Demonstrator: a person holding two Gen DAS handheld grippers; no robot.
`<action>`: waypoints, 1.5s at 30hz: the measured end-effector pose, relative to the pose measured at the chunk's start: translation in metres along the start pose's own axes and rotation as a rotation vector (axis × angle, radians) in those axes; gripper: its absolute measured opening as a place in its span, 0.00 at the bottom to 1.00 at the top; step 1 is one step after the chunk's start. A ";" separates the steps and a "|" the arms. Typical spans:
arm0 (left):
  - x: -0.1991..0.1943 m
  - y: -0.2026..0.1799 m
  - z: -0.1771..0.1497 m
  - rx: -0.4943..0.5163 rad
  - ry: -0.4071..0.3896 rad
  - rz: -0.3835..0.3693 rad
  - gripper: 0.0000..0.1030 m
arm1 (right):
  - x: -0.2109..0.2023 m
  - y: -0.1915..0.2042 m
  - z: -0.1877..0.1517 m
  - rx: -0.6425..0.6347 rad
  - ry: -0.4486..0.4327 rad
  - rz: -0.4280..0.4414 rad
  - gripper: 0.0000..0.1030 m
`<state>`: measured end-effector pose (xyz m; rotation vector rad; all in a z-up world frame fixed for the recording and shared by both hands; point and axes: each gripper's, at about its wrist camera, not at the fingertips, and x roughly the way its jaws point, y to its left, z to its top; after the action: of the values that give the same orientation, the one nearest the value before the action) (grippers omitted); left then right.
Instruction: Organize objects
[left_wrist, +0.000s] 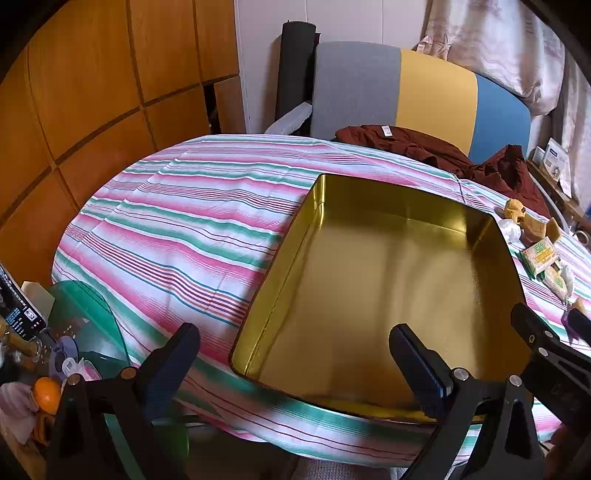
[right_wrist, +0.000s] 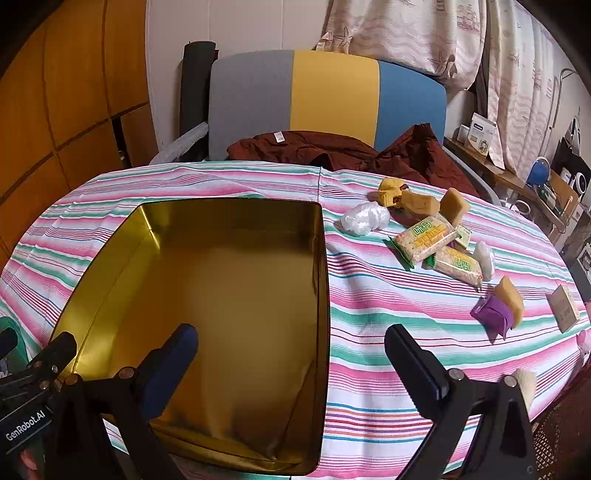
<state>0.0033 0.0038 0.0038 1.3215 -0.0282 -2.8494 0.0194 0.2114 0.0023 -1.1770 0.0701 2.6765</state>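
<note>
A large open gold tin sits on the striped tablecloth, and only reflections show on its floor. My left gripper hovers open over the tin's near left corner. My right gripper hangs open across the tin's right wall, nothing between its fingers. To the right of the tin lie loose snacks: two green-printed cracker packs, a white wrapped lump, yellow cakes and a purple wrapped piece. Each gripper shows at the edge of the other's view.
A maroon garment lies at the table's far edge before a grey, yellow and blue chair. A small tan box rests near the right edge. A green glass side table with clutter stands left of the table.
</note>
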 end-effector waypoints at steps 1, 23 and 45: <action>0.000 0.000 0.000 -0.002 0.000 0.002 1.00 | 0.000 0.000 0.000 0.001 0.001 0.001 1.00; -0.002 -0.001 0.001 0.005 -0.004 0.002 1.00 | -0.005 0.002 -0.001 -0.006 -0.009 0.003 1.00; -0.003 0.000 0.001 0.000 -0.001 0.006 1.00 | -0.009 0.000 -0.004 -0.002 -0.015 0.011 1.00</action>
<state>0.0040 0.0034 0.0066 1.3177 -0.0316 -2.8453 0.0274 0.2089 0.0061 -1.1609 0.0723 2.6951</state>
